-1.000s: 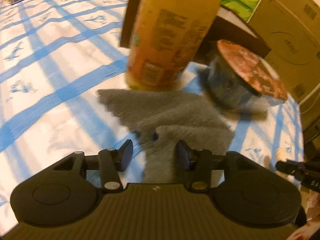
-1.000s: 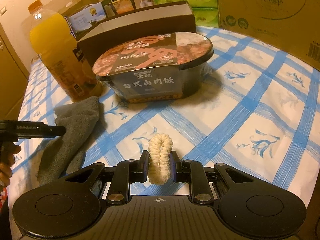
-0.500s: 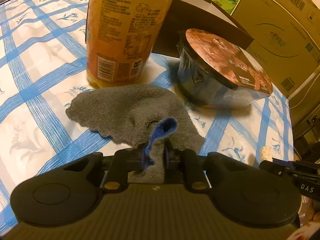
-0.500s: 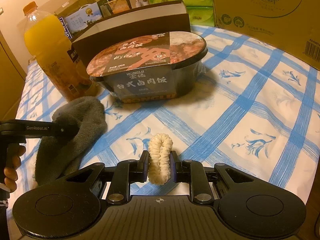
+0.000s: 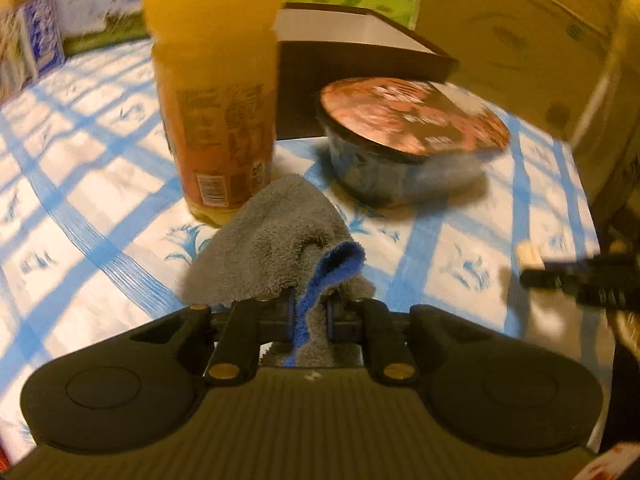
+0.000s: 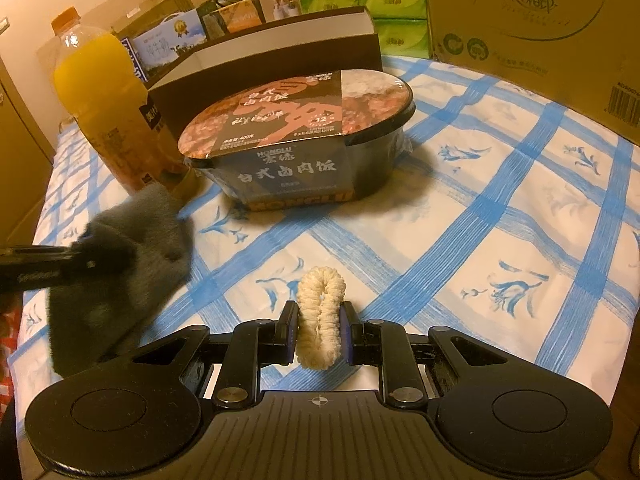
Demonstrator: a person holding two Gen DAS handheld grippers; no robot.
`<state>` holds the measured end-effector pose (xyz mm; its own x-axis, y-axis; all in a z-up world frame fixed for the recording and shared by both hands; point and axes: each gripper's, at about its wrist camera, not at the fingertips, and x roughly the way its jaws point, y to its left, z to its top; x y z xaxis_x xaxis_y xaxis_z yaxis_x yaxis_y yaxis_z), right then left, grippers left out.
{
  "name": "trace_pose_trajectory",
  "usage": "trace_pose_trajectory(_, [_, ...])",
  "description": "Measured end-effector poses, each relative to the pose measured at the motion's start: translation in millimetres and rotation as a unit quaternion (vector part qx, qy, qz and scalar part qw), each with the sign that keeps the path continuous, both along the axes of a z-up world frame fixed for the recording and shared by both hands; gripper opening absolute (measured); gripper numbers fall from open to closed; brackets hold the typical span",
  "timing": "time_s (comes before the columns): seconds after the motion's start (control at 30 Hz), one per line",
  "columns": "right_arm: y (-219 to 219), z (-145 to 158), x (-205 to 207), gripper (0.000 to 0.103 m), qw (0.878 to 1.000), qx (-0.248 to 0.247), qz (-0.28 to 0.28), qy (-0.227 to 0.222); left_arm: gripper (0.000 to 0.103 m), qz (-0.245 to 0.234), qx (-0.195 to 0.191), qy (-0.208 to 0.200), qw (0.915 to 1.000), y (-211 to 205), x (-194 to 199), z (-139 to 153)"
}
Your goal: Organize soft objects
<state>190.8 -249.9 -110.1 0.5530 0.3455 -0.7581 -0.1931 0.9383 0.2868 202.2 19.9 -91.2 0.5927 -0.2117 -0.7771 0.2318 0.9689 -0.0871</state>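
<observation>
Grey terry cloth, thick and fuzzy with a blue underside showing along one curled edge, is bunched between the pads of the left gripper (image 5: pixel 308 314), whose jaws have just been closing and now pinch the towel (image 5: pixel 276 248) tightly with only its folded thickness between them. From the right wrist view the towel hangs in a soft, shapeless lump off the gripper's dark fingers, its lower part draped toward the tablecloth (image 6: pixel 500 220) (whether the bottom edge touches the cloth is hard to tell). The right gripper (image 6: pixel 320 330) has its jaws drawn in on a cream hair tie (image 6: pixel 320 320), a ribbed, woolly loop squeezed into a narrow upright oval between the flat pads. The tablecloth is smooth white plastic crossed by brushed blue stripes with small blue sprigs. Just behind the towel stands a tall, clear plastic bottle (image 6: pixel 108 104) of orange drink with an orange cap, and beside it an oval black bowl (image 6: pixel 304 148) of instant rice, sealed under a glossy printed lid. Behind them lie a long dark box (image 6: pixel 280 46), plain cardboard cartons and green tissue packs (image 6: pixel 368 0).
</observation>
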Motion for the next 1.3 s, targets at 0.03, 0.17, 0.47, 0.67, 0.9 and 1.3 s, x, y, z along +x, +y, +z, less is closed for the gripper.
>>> trace_pose_trajectory(0.03, [-0.2, 0.0, -0.3, 0.021, 1.0, 0.001, 0.0, 0.0, 0.012, -0.01, -0.001, 0.007, 0.9999, -2.2, -3.8, 1.0])
trace_pose_trajectory(0.17, [-0.1, -0.5, -3.0, 0.021, 1.0, 0.004, 0.0, 0.002, 0.012, -0.041, -0.034, 0.044, 0.9976, -9.9, -17.3, -4.6])
trace_pose_trajectory(0.47, [-1.1, 0.9, -6.7, 0.021, 1.0, 0.007, 0.0, 0.002, 0.038, -0.016, 0.029, 0.027, 0.9991, 6.6, 1.1, -19.2])
trace_pose_trajectory(0.67, [-3.1, -0.8, -3.8, 0.021, 1.0, 0.007, -0.005, 0.005, 0.053, -0.021, 0.044, 0.013, 0.9987, 19.9, 6.9, -20.3])
trace_pose_trajectory(0.9, [-3.6, -1.3, -3.0, 0.021, 1.0, 0.002, -0.007, 0.006, 0.045, -0.031, 0.029, 0.014, 0.999, 18.6, 15.6, -30.5])
trace_pose_trajectory(1.3, [-3.0, 5.3, -6.3, 0.021, 1.0, 0.008, -0.001, 0.002, 0.013, -0.059, 0.028, -0.016, 0.9977, 9.4, -12.7, -9.1])
